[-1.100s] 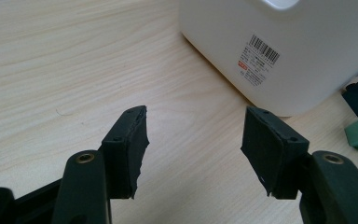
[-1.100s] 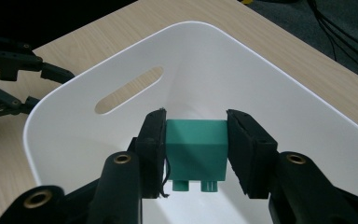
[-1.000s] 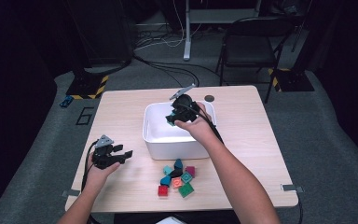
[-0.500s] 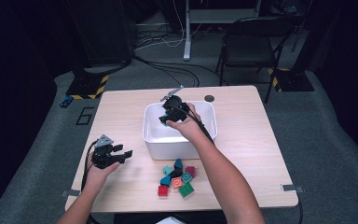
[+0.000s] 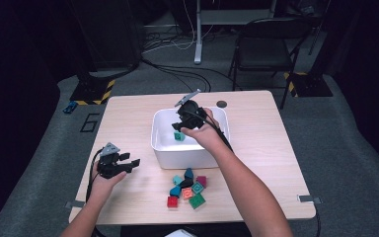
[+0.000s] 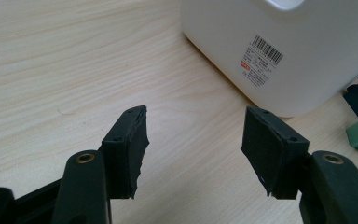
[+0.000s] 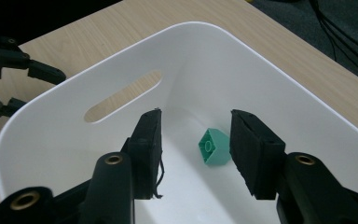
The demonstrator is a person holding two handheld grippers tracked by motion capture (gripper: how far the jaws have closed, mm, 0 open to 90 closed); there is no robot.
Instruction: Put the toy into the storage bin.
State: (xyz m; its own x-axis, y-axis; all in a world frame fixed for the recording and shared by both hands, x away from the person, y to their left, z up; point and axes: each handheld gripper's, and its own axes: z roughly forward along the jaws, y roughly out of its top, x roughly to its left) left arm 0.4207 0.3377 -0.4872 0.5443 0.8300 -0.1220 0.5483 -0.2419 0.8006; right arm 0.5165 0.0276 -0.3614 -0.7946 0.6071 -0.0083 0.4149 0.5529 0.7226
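One green block (image 7: 213, 146) lies in the white bin (image 5: 164, 148), released by the right tool's (image 7: 196, 154) just-opening jaws; blocks (image 5: 187, 186) wait at the counter's six o'clock.

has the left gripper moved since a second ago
No. In the high view the left gripper sits at the same spot near the table's left edge, left of the white bin, as in both earlier pictures.
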